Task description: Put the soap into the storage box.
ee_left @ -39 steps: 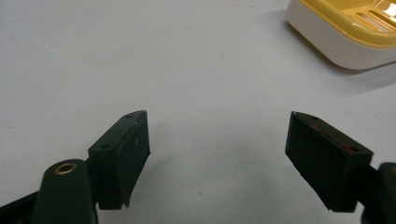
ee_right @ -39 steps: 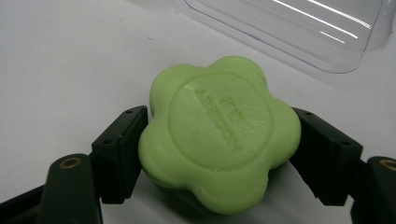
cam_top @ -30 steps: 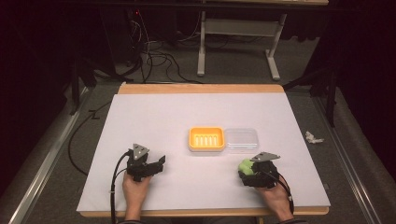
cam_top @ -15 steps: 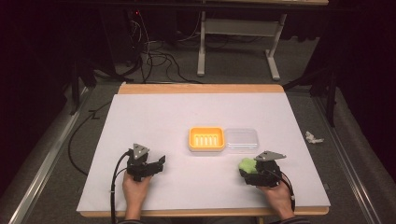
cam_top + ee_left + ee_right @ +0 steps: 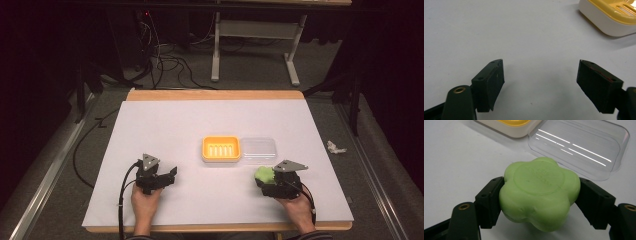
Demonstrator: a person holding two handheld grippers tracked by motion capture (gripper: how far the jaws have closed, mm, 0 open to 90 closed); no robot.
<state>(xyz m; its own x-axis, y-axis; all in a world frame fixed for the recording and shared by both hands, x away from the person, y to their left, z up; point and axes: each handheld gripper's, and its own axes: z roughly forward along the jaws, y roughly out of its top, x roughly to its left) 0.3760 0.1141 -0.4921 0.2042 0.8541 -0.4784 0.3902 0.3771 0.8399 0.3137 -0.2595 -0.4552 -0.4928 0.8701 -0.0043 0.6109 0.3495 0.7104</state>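
Green soap clamped in right gripper, tray ahead and to its left

On white table [image 5: 165, 125], near its front edge: yellow soap tray [image 5: 221, 148] and clear lid [image 5: 258, 149] mid-table; right gripper [image 5: 539, 195] just closed on flower-shaped green soap [image 5: 537, 192], nearer the tray than left gripper [image 5: 541, 82], gaping, holding nothing.

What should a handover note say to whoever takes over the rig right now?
Right gripper: jaws just closed onto the green soap, low over the table.
Left gripper: open, nothing between the jaws, near the table's front left.
Yellow dish sits mid-table, nothing in it; clear lid lies beside it.
Done: soap gripped.
Left, probably: put soap in dish, perhaps add lid.
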